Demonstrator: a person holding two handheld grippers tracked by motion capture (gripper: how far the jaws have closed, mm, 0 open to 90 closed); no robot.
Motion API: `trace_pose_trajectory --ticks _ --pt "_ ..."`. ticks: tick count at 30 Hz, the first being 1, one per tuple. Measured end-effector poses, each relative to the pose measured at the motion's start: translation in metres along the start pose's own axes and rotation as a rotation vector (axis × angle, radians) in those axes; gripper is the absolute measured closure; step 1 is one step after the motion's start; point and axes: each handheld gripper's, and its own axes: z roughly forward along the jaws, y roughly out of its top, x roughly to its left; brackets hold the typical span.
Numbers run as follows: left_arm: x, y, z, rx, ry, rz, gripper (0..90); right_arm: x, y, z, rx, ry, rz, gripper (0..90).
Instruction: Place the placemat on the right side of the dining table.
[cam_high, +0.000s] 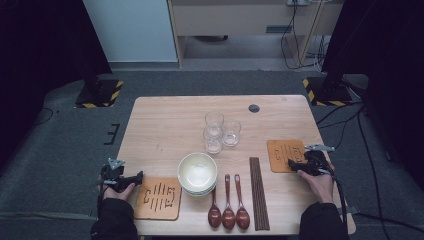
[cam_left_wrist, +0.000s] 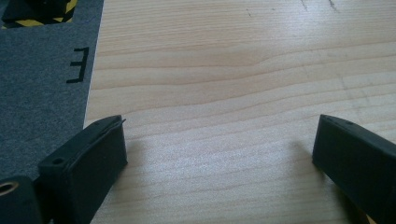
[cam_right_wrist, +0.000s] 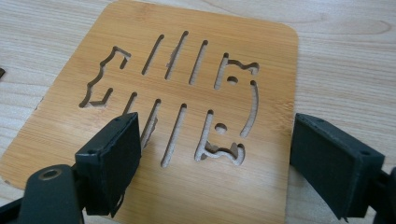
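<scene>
Two bamboo mats with cut-out slots lie on the wooden table (cam_high: 165, 120). My right gripper (cam_high: 293, 164) rests low over the right mat (cam_high: 281, 150) at its near edge; in the right gripper view that gripper (cam_right_wrist: 217, 140) stands open, both jaws astride the mat (cam_right_wrist: 266, 60) with nothing held. My left gripper (cam_high: 138, 176) sits at the table's left front edge, just left of the left mat (cam_high: 160, 200). In the left gripper view it (cam_left_wrist: 219, 135) is open over bare table wood (cam_left_wrist: 233, 70).
A stack of white bowls (cam_high: 197, 173) stands front centre, with three glasses (cam_high: 220, 131) behind it. Three brown spoons (cam_high: 228, 207) and a bundle of dark chopsticks (cam_high: 258, 192) lie near the front edge. Grey carpet (cam_left_wrist: 42, 93) lies left of the table.
</scene>
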Motion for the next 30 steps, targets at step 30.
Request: trace_pose_trajectory --ticks 30 --pt "0.000 0.000 0.001 0.008 0.003 -0.004 0.0 0.005 0.004 -0.013 -0.082 -0.022 0.055 21.3"
